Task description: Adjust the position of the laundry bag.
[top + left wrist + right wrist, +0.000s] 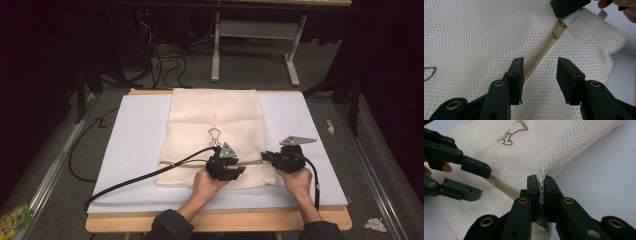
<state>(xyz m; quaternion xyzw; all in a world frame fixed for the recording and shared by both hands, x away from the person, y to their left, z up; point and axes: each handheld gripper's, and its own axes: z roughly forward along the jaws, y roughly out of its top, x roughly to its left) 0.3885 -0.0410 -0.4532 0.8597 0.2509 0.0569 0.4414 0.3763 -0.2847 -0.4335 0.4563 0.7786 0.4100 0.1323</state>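
Because it is open-weave mesh, the cream laundry bag (215,125) looks light, limp and easily puckered, so it should fold and drag rather than slide as one piece; that is a judgement from its weave and the way it bunches. It lies flat on the white mat (310,130) that covers the tabletop (220,221), its zipper (541,48) running across near the person's edge. The right tongs (541,187) are pressed together on a raised pleat of mesh at the bag's right end, beside the zipper's end. The left tongs (539,75) stand apart, one jaw on each side of the zipper line, just above or resting on the mesh; which, I cannot tell. The beige slider (558,30) sits farther along, close to the right tongs' tips. The slider's pull tab seems the sensible grip point, with the mesh held taut alongside, since thin fabric may slip or tear if tugged alone. The pull tab itself is partly covered by the right tongs. A brown printed outline (214,135) is too small to identify. Whether anything is inside the bag is hidden.
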